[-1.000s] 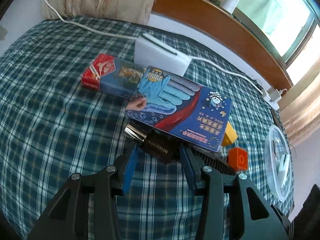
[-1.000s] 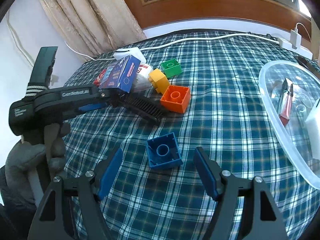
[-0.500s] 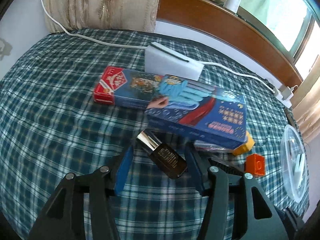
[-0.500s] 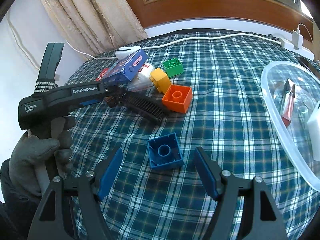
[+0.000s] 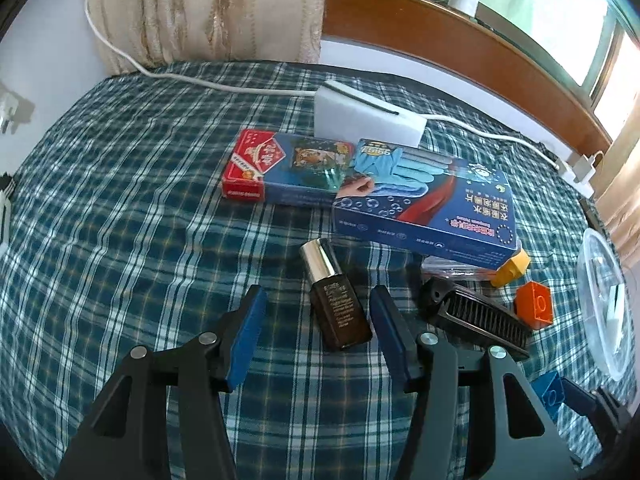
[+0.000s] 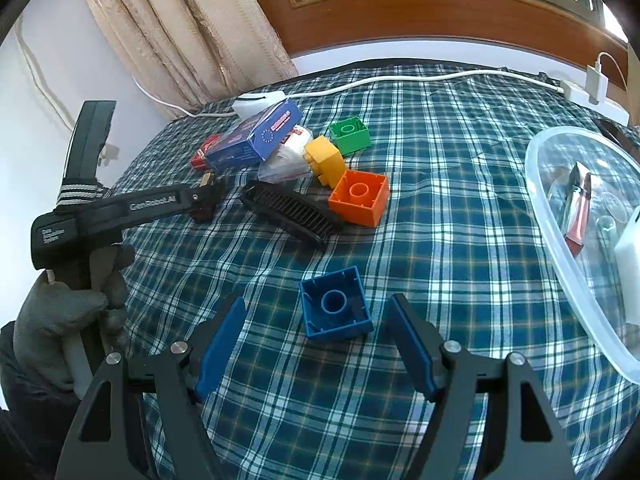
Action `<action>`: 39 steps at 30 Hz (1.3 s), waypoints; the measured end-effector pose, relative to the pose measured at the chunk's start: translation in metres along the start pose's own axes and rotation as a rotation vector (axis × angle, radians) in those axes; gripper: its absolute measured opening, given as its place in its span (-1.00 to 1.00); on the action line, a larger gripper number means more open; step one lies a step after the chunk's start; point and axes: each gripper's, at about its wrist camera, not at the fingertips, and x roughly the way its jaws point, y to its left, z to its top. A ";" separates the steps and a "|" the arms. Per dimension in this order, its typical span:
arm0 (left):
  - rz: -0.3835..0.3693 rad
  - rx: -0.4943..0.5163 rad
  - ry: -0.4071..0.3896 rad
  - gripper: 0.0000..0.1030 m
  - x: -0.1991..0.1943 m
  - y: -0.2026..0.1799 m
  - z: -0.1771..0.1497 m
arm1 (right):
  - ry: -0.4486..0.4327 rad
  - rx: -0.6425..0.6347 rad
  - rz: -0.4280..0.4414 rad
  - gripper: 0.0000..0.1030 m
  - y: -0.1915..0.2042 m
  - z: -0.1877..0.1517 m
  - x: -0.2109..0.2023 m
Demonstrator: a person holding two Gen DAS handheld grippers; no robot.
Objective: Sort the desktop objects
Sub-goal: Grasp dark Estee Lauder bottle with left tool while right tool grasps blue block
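Left gripper (image 5: 316, 320) first: jaws spread wide, blue pads either side of the dark brown bottle (image 5: 336, 312), which lies flat on the plaid cloth (image 5: 120, 240) with its silver cap pointing to 11 o'clock. The right pad sits just beside the bottle's base; the left pad stands well apart, so nothing is gripped. At 3 o'clock from the bottle lies the black comb (image 5: 476, 320), and past it the orange block (image 5: 534, 310). At 12 o'clock, the blue glove box (image 5: 424, 208) overlaps the red and blue card box (image 5: 280, 172), with the white sponge (image 5: 368, 120) behind them.

Over to the right gripper (image 6: 316, 336): jaws released too, framing the blue block (image 6: 336, 304), hollow side up, touching neither pad. It lies on the cloth at 12 o'clock from the fingertips. From this side the left gripper's body reaches in from 9 o'clock, nearly level, nose low over the bottle, a grey-gloved hand (image 6: 68, 312) wrapped round its handle. Farther out at 12 o'clock sit the yellow block (image 6: 326, 158) and green block (image 6: 350, 134); at 3 o'clock, the clear plastic tub (image 6: 548, 216).
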 end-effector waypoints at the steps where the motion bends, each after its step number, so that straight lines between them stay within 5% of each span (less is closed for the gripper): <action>1: -0.001 0.006 -0.003 0.11 0.001 -0.001 0.001 | 0.000 0.001 -0.002 0.49 0.000 0.000 0.000; 5: 0.004 0.027 -0.021 -0.45 0.003 -0.003 0.001 | 0.001 0.007 -0.007 0.49 -0.001 0.001 -0.001; 8: -0.005 0.028 -0.030 -0.54 0.003 0.001 0.000 | 0.001 0.006 -0.012 0.49 -0.001 0.001 0.000; 15: -0.035 0.040 -0.043 -0.56 -0.003 0.000 -0.007 | 0.004 0.000 -0.026 0.47 -0.001 0.002 0.001; 26: -0.070 0.062 -0.074 -0.56 -0.024 -0.013 -0.011 | 0.021 -0.035 -0.066 -0.23 0.003 0.002 0.007; 39: -0.111 0.128 -0.090 -0.56 -0.039 -0.044 -0.014 | -0.041 0.020 -0.050 -0.24 -0.010 0.000 -0.019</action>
